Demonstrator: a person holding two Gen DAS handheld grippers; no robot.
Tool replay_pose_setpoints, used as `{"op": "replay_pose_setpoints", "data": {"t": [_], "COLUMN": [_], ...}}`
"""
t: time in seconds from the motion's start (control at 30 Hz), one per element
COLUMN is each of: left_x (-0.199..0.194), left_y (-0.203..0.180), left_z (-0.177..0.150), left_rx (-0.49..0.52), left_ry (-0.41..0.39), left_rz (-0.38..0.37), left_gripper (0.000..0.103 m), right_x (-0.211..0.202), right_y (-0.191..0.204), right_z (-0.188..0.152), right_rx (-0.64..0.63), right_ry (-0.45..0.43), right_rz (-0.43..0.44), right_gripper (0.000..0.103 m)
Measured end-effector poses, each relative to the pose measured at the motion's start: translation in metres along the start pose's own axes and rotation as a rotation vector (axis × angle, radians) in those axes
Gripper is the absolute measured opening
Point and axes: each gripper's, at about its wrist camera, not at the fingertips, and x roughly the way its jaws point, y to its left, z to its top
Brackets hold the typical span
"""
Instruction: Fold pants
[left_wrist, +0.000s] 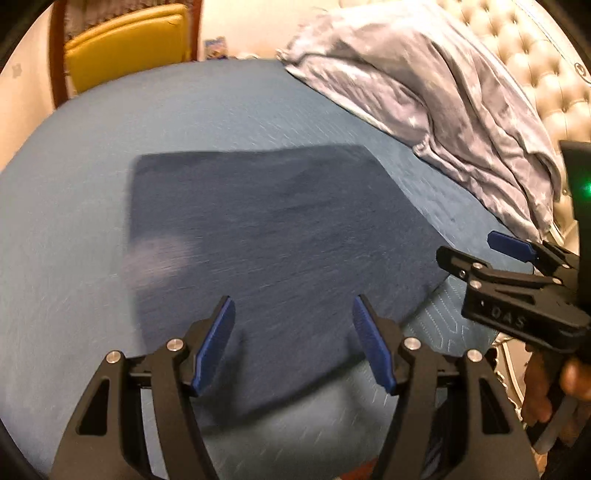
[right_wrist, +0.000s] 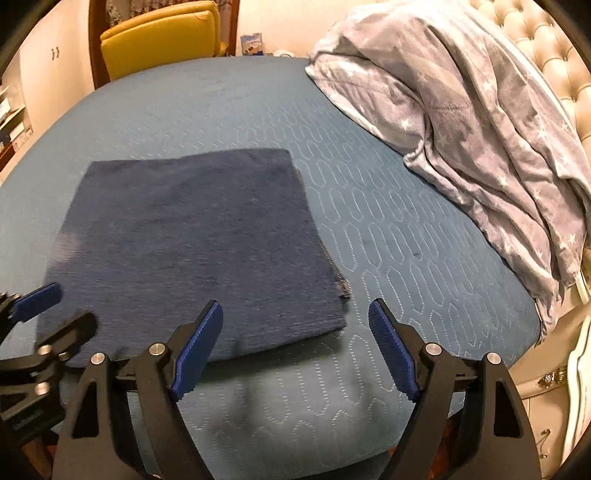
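— How far along are you with the folding?

— Start with the bed (right_wrist: 258, 110): its quilted blue cover is bare except for two things. A bunched star-print duvet (right_wrist: 480, 122) is heaped along the tufted headboard side, well apart from my work. Nearer me the pants (right_wrist: 192, 236) lie flat as a dark blue, roughly square packet, edges fairly even, with a slightly ragged corner at the near right. From that shape I judge the main folds are done.

— And your hands?

— Both free. My left claw (left_wrist: 291, 343) hangs over the near edge of the packet, fingers spread, nothing between the pads. My right claw (right_wrist: 295, 350) is spread too, over the packet's near right corner and the bare cover just beside it, pinching nothing.

— So what's left?

— Little, I'd say. Perhaps one more halving if a smaller bundle is wanted, or smoothing that ragged corner. The left view is blurred, so I can't judge fine wrinkles there. A pale patch shows on the cloth's left side; I can't tell what it is.
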Motion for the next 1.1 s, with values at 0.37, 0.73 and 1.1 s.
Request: {"op": "replay_pose_setpoints", "data": {"t": [0.37,0.73,1.1], "left_x": [-0.077,-0.1,-0.099], "left_y": [0.02,0.013,0.012], "left_z": [0.0,0.004,0.006], "left_rx": [-0.09,-0.099,-0.09], "left_ry": [-0.03,-0.051,-0.05], "left_rz": [0.074,0.11,0.123], "left_gripper": [0.101,0.101,0.101], "right_x": [-0.065,-0.089,-0.092], "right_y": [0.031,0.032,0.031], "right_z": [-0.01,-0.01,-0.011], "right_rx": [0.044,0.061,0.059], "right_ry": [-0.066,-0.067,-0.075], "right_rz": [0.06,0.074,0.07], "right_gripper": [0.088,0.088,0.088]}}
